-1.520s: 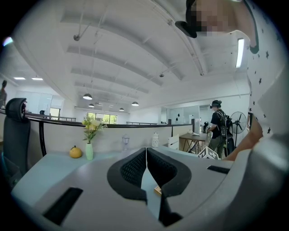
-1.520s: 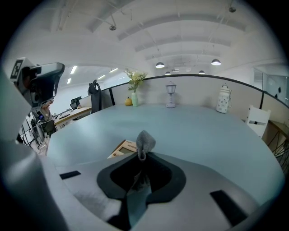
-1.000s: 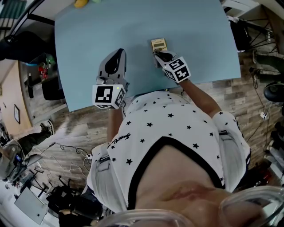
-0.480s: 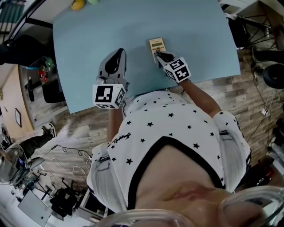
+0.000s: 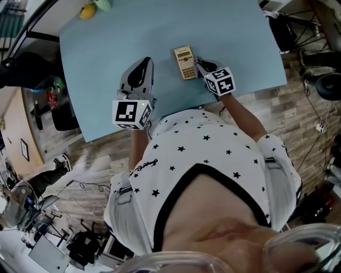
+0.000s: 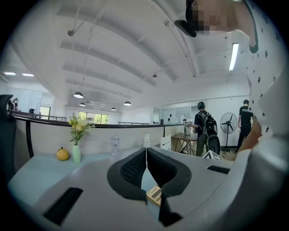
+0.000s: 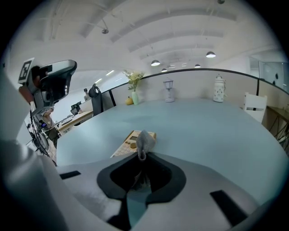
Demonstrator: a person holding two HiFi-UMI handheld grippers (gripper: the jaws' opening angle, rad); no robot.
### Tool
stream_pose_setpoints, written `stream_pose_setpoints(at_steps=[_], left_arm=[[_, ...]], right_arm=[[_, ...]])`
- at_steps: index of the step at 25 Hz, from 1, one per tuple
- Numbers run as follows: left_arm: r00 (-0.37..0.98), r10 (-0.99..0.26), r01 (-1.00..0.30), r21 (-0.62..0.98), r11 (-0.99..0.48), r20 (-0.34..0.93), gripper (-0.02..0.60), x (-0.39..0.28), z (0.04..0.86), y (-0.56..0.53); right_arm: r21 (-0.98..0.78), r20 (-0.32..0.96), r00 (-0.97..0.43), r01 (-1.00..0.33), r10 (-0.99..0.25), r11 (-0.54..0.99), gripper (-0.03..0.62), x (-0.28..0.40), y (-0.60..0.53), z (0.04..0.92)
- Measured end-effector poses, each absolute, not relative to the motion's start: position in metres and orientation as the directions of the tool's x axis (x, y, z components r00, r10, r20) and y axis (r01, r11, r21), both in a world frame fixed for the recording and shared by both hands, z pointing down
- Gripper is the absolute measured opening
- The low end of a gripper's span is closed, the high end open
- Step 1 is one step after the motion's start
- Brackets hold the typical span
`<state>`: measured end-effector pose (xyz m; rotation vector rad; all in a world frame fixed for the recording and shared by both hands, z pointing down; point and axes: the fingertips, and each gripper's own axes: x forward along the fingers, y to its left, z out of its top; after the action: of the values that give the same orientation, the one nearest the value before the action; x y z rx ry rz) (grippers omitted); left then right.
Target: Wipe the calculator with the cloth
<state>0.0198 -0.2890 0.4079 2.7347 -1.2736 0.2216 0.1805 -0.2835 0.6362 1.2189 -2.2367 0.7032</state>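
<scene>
A beige calculator (image 5: 185,62) lies flat on the light blue table (image 5: 106,64). My right gripper (image 5: 199,62) sits just to its right, shut on a small grey cloth (image 7: 144,140) that sticks up from the jaw tips. In the right gripper view the calculator (image 7: 128,143) lies just left of and behind the cloth. My left gripper (image 5: 142,65) rests left of the calculator, shut and holding nothing. A corner of the calculator (image 6: 154,195) shows low between the left gripper's (image 6: 146,153) jaws.
A yellow fruit (image 5: 87,10) and a pale green vase of flowers (image 6: 76,152) stand at the table's far left corner. Two jars (image 7: 169,96) (image 7: 219,94) stand along its far edge. The near table edge runs just in front of me. People (image 6: 204,131) stand beyond the table.
My right gripper has slid right with the cloth, off the calculator's near end, so the whole calculator now shows. The left gripper has stayed put.
</scene>
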Motion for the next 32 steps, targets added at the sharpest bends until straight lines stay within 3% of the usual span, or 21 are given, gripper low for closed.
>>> stream_pose_setpoints(at_steps=[12, 21, 32], left_arm=[[0.641, -0.746, -0.763, 0.041, -0.645, 0.18, 0.031, 0.03, 0.408, -0.292], [0.614, -0.768, -0.785, 0.039, -0.618, 0.183, 0.031, 0.02, 0.41, -0.292], [0.593, -0.784, -0.801, 0.038, -0.597, 0.182, 0.031, 0.011, 0.408, -0.296]], right_arm=[[-0.262, 0.603, -0.489, -0.868, -0.631, 0.422, 0.043, 0.195, -0.29, 0.63], [-0.321, 0.318, -0.513, -0.85, -0.797, 0.418, 0.043, 0.201, -0.337, 0.521], [-0.291, 0.069, -0.584, -0.787, -0.809, 0.544, 0.043, 0.172, -0.345, 0.421]])
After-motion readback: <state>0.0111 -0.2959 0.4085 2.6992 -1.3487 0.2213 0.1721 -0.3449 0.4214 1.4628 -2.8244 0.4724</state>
